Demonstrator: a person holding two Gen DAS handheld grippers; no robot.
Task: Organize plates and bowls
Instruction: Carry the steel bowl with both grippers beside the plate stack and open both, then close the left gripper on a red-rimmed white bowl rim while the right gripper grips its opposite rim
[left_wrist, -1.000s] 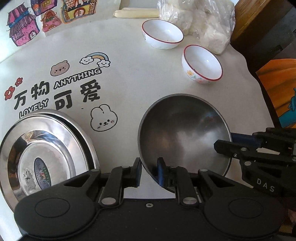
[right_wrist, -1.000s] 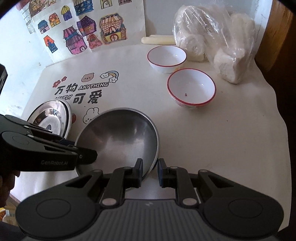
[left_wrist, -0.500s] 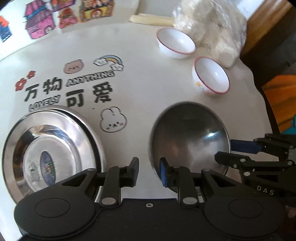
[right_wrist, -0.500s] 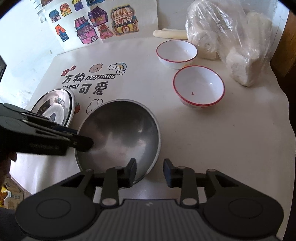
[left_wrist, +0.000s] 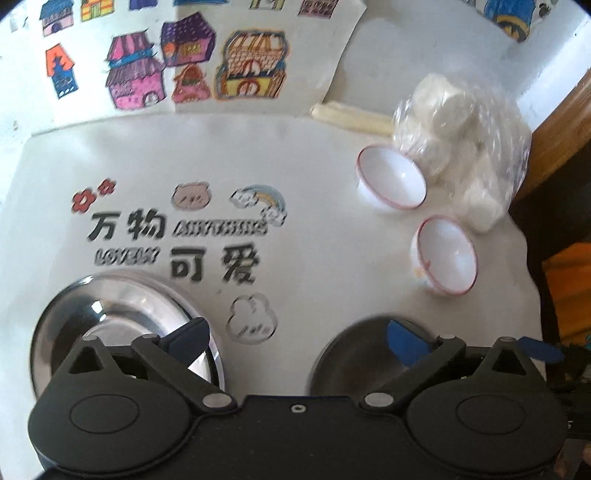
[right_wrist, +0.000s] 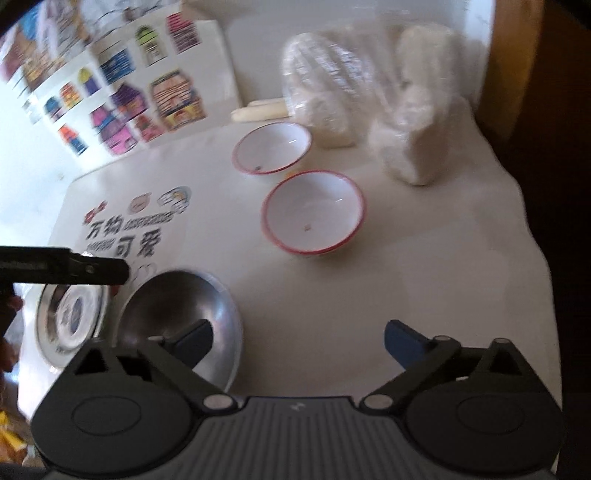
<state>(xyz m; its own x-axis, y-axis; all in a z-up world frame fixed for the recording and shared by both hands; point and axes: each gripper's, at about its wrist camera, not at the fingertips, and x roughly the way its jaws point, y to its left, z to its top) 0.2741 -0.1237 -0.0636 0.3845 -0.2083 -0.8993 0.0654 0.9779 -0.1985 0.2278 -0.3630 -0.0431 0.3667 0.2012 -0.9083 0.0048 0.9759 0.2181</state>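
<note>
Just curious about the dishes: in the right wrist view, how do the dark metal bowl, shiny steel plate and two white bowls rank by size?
1. Dark metal bowl
2. Shiny steel plate, partly hidden, unsure
3. Nearer white bowl
4. Farther white bowl, perhaps only distance

White wall (left_wrist: 424, 55) with colourful house drawings (left_wrist: 192, 70), cloth-covered table (left_wrist: 314, 166), possibly wooden furniture (left_wrist: 561, 122) alongside

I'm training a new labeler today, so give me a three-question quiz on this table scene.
1. How many red-rimmed white bowls stand on the table?
2. True or false: the dark steel bowl is gripped in the right gripper.
3. Beside the dark steel bowl lies: A) a shiny steel plate, B) a mug, C) a fork.

Key: 1. Two, the second bowl farther back. 2. False; its jaws are opening, with nothing between them. 3. A.
</note>
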